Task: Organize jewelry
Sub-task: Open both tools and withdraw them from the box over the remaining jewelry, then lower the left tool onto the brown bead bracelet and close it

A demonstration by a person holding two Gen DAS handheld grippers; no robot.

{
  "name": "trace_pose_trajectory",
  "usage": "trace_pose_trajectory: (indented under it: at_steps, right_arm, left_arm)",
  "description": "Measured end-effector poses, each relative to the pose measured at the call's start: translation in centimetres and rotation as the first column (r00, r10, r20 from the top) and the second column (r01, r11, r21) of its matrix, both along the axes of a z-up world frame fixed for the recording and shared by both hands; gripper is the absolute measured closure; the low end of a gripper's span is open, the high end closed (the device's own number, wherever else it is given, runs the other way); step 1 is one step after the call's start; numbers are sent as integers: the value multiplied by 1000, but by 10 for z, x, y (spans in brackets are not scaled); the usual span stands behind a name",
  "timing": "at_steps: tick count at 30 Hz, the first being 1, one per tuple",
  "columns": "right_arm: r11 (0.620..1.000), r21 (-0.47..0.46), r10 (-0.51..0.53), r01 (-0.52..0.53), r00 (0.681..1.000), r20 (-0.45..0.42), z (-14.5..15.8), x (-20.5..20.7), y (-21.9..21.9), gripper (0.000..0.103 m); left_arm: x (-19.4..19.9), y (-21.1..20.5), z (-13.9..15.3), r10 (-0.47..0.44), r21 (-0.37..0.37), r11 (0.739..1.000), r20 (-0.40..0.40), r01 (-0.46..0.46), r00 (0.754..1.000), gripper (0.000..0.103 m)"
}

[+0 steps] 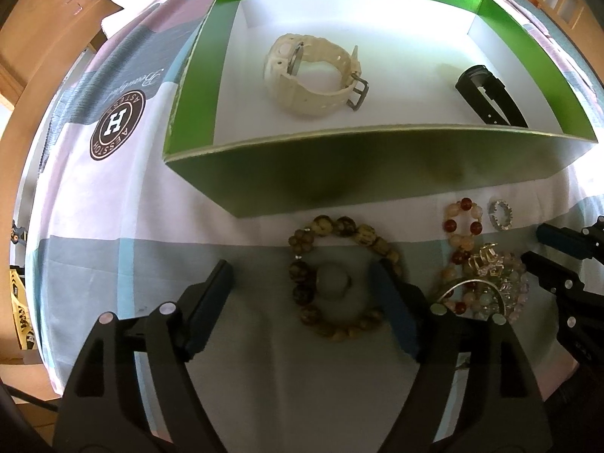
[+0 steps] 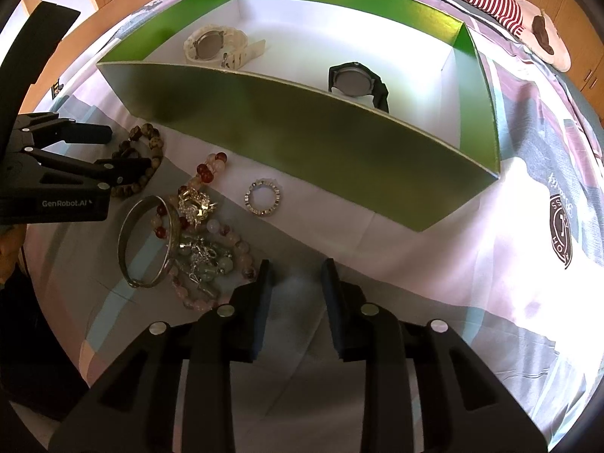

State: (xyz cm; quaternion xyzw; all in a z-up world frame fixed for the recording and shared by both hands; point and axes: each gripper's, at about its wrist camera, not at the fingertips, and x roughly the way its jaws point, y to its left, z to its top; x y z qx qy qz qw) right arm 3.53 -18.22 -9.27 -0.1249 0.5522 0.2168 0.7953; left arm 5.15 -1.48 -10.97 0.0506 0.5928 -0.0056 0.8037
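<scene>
Left wrist view: the left tool [image 1: 302, 283] is spread wide over a brown bead bracelet [image 1: 341, 277] on the bedsheet [image 1: 113, 207], gripping nothing. Behind it the green box [image 1: 339, 173] holds a cream watch [image 1: 313, 71] and a black watch [image 1: 489, 94]. The right tool [image 2: 296, 283], partly open and empty, hangs over the sheet near a metal bangle [image 2: 149, 241], tangled beads [image 2: 205, 249] and a small ring [image 2: 263, 197].

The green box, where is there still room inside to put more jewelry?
Inside the green box, the white floor is bare between the cream watch and the black watch, and along the far wall behind both. Outside, it is crowded by the near wall: the brown bead bracelet and the tangled bracelet pile lie there.
</scene>
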Motion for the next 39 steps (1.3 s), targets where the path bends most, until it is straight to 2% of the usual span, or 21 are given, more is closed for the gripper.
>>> trace_pose_trajectory:
  at_steps: [6,10,15,17,19,21,25,27,29,31,39]
  right_arm:
    - [1000,-4,4,-4,1000,1,-2,-3,0,69]
    - [1000,-15,4,-4,1000,7,-1,-4,0,64]
    - [1000,-23,9,-8,1000,19,-1,-7,-1,64]
    - [1000,-26,8,-8,999,31,0,-9,-1,66]
    - [1000,-24,11,-10,999,37,0,-11,0,75]
    - [1000,-23,16,-15,999,40,1,-13,2,78]
    - [1000,-14,26,-25,999,42,2,-18,3,93]
    - [999,-7,32,-31,999,38,2,-20,3,98]
    - [999,-2,36,-36,999,38,2,-22,3,102]
    - [999,2,34,-34,999,39,3,-22,2,102]
    - [1000,10,1,-1,999,47,7,-11,-4,103]
  left_arm:
    - [0,1,-1,4,7,1000,0,-4,1000,22]
    - [0,1,-1,4,9,1000,1,-4,1000,20]
    - [0,0,-1,-1,9,1000,3,1,1000,22]
    - [-1,-1,0,-7,4,1000,4,7,1000,25]
    - [-1,-2,0,-14,5,1000,6,14,1000,27]
    - [-1,-3,1,-18,4,1000,7,18,1000,29]
    - [-3,-6,2,-32,-12,999,7,32,999,40]
    - [-4,-10,3,-50,-27,998,6,50,999,49]
    - [-7,-13,4,-64,-38,997,6,64,998,64]
    - [-9,-17,6,-77,-50,996,6,77,997,74]
    - [-16,-24,15,-110,-97,989,35,113,993,74]
